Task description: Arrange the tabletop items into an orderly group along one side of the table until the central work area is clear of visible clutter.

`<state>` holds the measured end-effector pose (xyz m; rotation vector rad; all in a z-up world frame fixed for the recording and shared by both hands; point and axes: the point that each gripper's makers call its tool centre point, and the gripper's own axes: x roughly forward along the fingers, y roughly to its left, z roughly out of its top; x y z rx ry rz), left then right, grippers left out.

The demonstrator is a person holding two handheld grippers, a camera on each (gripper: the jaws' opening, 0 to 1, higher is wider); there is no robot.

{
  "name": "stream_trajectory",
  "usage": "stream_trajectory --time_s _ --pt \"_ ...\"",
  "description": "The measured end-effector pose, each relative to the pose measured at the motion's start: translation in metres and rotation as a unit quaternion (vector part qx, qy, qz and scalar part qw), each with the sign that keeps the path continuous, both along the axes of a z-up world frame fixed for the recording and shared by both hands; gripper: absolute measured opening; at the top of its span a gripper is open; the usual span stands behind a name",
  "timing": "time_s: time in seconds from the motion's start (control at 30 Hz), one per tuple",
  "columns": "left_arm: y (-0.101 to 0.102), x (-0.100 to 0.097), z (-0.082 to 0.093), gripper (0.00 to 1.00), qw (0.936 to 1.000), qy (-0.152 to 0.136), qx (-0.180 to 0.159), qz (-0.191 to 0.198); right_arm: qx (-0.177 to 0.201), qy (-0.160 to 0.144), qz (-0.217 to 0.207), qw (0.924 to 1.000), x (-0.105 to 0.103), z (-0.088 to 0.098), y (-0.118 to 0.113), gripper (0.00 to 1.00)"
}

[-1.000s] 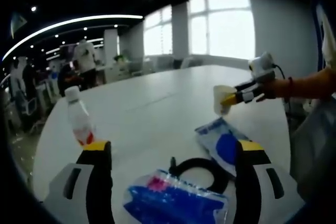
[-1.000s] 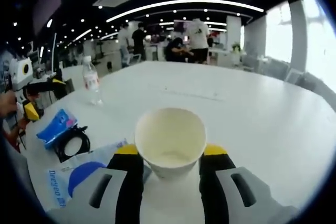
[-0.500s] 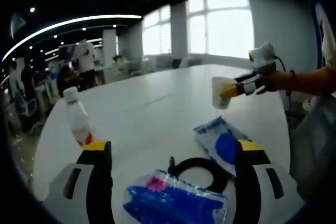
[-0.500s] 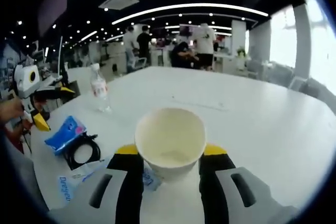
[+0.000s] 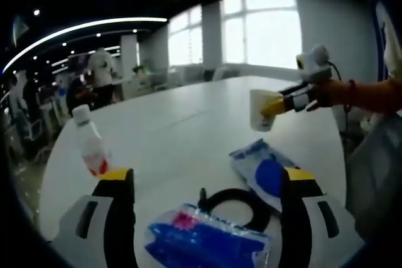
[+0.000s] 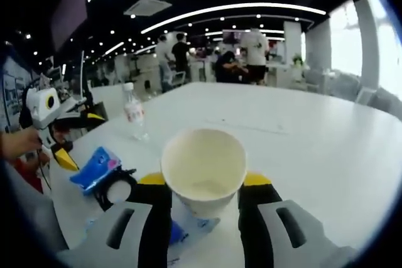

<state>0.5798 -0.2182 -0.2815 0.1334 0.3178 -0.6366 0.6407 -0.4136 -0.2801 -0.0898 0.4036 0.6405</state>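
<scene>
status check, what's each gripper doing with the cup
Right gripper shut on paper cup, held above table. Left gripper open, over blue packet. Nothing blocking.

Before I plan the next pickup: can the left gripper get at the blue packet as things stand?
Probably yes. The left gripper is open and holds nothing, and the blue packet lies on the table between its fingers, nothing covering it.
</scene>
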Motion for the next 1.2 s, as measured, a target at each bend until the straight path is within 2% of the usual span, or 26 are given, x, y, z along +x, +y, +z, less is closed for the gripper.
stream_trajectory --time_s 0.43,1.2 --pt "-0.012 -0.003 -0.002 0.93 0.9998 0.002 0.0 -0.018 0.02 0.002 0.027 0.9994 -0.012 0.008 0.026 0.4" --pt "-0.036 -0.013 -0.007 0.9 0.9985 0.01 -0.003 -0.053 0.046 0.025 0.088 0.9947 -0.034 0.007 0.067 0.4"
